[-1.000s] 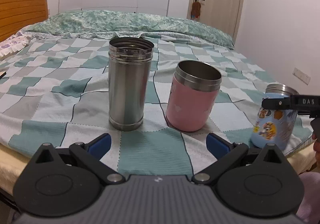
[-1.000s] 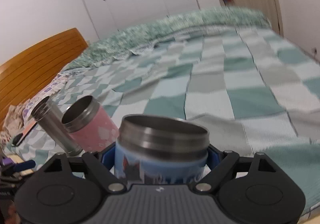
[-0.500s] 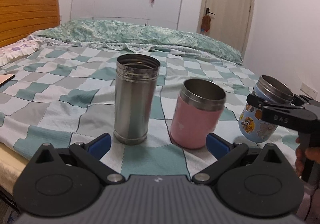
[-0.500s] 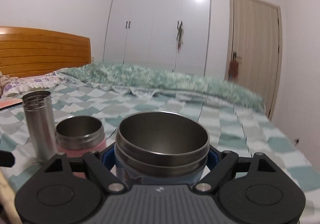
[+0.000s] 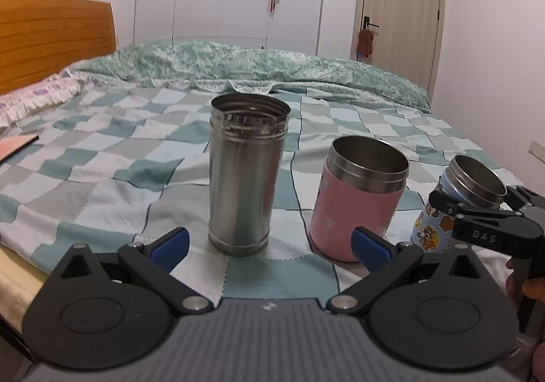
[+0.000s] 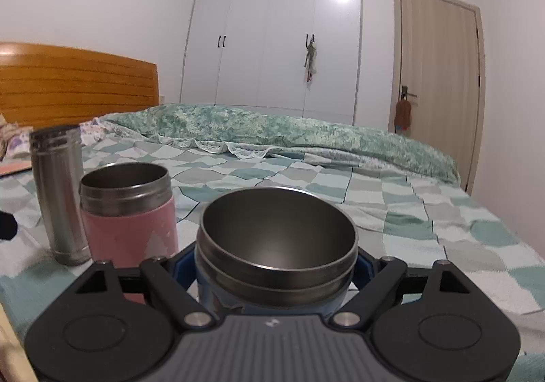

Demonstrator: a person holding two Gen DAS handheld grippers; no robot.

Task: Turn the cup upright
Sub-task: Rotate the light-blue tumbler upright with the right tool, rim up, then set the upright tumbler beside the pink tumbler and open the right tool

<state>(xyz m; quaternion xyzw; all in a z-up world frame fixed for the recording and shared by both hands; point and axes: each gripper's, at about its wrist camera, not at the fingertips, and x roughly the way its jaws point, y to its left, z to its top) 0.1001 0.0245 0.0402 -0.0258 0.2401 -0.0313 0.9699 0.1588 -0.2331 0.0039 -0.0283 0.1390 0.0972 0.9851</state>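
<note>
My right gripper (image 6: pixel 276 274) is closed on the blue cartoon-printed cup (image 6: pixel 277 245), one blue pad on each side of its body just below the steel rim. The cup's mouth faces up and is tilted toward the camera; in the left wrist view the same cup (image 5: pixel 429 228) leans slightly, its base at or just above the checked bedspread (image 5: pixel 102 157), and contact cannot be confirmed. My right hand (image 5: pixel 526 286) shows partly at the handle of that gripper (image 5: pixel 477 205). My left gripper (image 5: pixel 270 244) is wide open and holds nothing; its blue fingertips (image 5: pixel 170 242) hover over the near edge of the bed. Ahead of it, the tall steel cup (image 5: pixel 247 174) stands upright, mouth up. The pink cup (image 5: pixel 361 198) stands upright to its right, near but apart from it. The blue cup is just right of the pink cup, at the right end of the row. A folded green quilt (image 6: pixel 272 130) lies across the far side of the bed.
</note>
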